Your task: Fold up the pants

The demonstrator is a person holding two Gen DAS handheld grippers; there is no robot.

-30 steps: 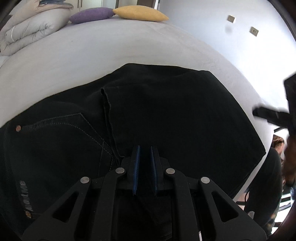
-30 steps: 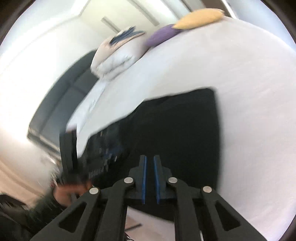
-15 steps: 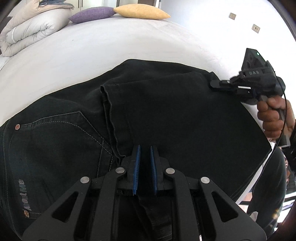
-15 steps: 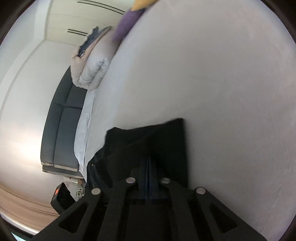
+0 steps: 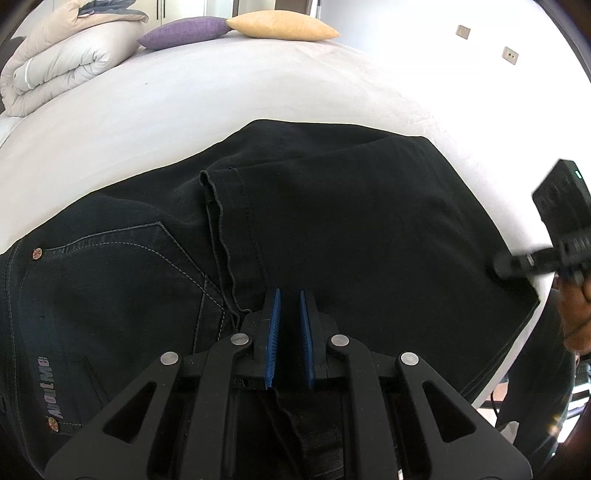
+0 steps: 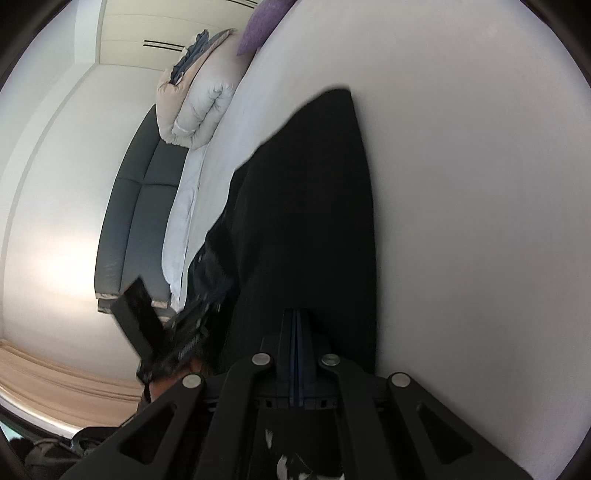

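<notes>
Bedding in pale grey-white covers the bed (image 5: 258, 92), which carries the black pants (image 5: 332, 229), folded over themselves and lying along its near edge. At the far end of the bed rest a purple cushion (image 5: 184, 32) and a yellow cushion (image 5: 282, 26), touching, with a rolled duvet (image 5: 55, 70) at the far left corner. The left wrist view shows the pants' back pocket, rivets and a hem laid across the seat, and two wall plates (image 5: 509, 55) on the white wall; the left gripper (image 5: 289, 332) has its blue pads slightly apart with dark cloth running between them, though whether they grip it I cannot tell. Only the right wrist view shows a dark sofa (image 6: 136, 206) beside the bed against a white wall. There the right gripper (image 6: 296, 354) is pressed together, pinching the pants' edge.
</notes>
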